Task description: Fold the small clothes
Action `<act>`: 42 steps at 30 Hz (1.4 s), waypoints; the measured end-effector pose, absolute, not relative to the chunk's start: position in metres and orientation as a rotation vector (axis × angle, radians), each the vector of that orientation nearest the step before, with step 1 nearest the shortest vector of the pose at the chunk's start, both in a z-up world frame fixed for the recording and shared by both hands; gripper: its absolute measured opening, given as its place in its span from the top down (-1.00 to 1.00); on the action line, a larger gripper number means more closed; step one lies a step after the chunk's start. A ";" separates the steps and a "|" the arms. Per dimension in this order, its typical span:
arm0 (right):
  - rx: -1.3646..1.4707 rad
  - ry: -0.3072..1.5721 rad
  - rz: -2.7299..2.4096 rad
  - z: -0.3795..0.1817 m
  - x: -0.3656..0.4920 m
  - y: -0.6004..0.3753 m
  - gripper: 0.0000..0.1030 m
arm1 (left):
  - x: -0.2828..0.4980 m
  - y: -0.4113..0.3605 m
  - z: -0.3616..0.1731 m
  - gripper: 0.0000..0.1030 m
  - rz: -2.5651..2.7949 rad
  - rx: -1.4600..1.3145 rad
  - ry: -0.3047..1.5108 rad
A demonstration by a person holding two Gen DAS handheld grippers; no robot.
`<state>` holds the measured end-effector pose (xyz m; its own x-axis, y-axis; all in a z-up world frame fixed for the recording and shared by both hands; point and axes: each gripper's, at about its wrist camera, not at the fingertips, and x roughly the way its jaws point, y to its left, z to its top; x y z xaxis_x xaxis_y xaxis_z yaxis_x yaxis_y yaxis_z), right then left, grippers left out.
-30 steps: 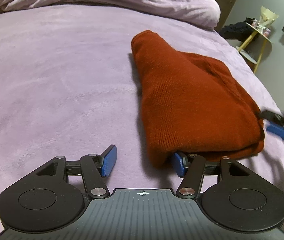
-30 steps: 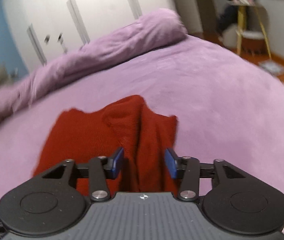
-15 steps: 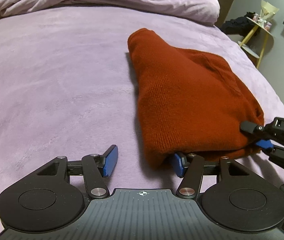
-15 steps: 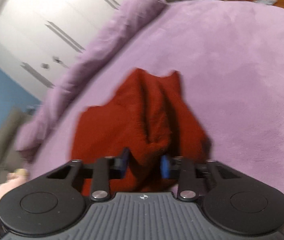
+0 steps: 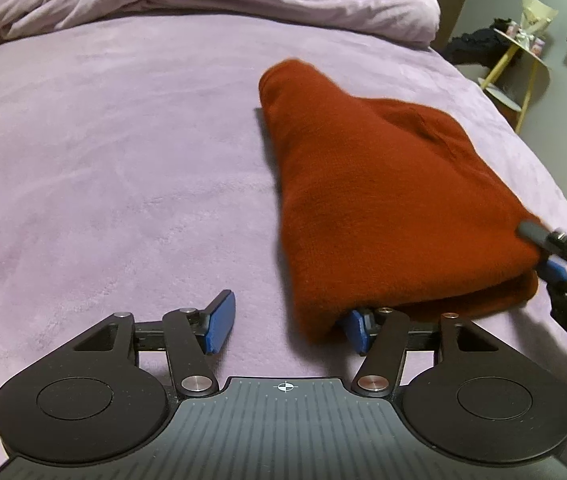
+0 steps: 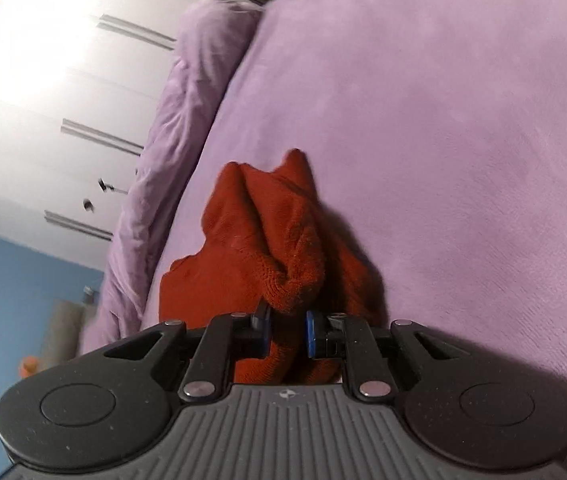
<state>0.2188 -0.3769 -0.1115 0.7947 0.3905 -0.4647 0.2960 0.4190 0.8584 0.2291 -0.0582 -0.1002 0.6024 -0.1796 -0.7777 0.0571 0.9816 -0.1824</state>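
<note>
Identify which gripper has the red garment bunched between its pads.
The right gripper, closing on the red garment; the left gripper stands open, cloth draped over one finger.

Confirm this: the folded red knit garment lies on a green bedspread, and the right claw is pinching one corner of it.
Not quite: the bedspread is lilac purple, not green, as the left wrist view shows. The rest holds: the folded red knit garment lies on it, and the right claw is closing on a bunched corner.
</note>
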 end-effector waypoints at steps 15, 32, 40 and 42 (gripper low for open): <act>0.636 0.724 -0.078 -0.065 0.220 -0.370 0.38 | 0.213 0.002 -0.089 -0.30 -0.139 -0.192 0.951; 0.168 0.668 0.123 -0.083 0.386 -0.269 0.69 | 0.348 -0.093 -0.065 -0.35 -0.046 -0.211 0.686; 0.308 0.585 0.048 -0.112 0.378 -0.303 0.76 | 0.376 -0.108 -0.111 -0.50 -0.021 -0.177 0.703; 0.319 0.559 0.058 -0.118 0.376 -0.305 0.76 | 0.379 -0.099 -0.119 -0.51 -0.025 -0.237 0.710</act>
<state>0.3759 -0.3054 -0.1175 0.8475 0.1398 -0.5120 0.0325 0.9492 0.3129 0.3792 -0.0986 -0.1190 0.7594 -0.1025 -0.6424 -0.0577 0.9730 -0.2234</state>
